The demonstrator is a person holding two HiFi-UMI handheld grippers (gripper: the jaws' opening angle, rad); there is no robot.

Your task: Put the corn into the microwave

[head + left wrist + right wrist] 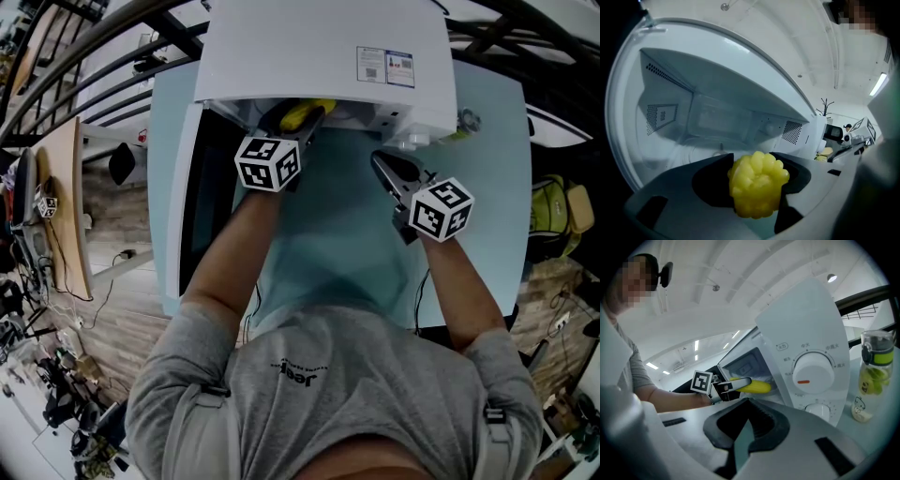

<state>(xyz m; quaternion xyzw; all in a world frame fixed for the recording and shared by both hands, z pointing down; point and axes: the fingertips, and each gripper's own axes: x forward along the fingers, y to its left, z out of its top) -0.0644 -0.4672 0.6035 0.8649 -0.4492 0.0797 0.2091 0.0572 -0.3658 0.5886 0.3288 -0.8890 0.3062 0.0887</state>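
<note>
The corn (757, 190) is pinched end-on between the jaws of the left hand-held gripper (294, 129), which are spread only as wide as the cob. It is held right at the mouth of the microwave (319, 47), its yellow tip poking just past the opening, clear of the cavity floor. The white cavity is seen straight ahead in the left gripper view. The microwave is set at the far edge of the counter (347, 234), and its door (192, 187) is swung wide open along the counter's left side. The right hand-held gripper (382, 167) is held over the counter below the control panel, apart from the corn, with its jaws pressed together at the tips and nothing between them. A dial (813, 369) is seen on the panel. A clear bottle (874, 376) with a green band is stood just beside the microwave, toward the counter's far right corner.
</note>
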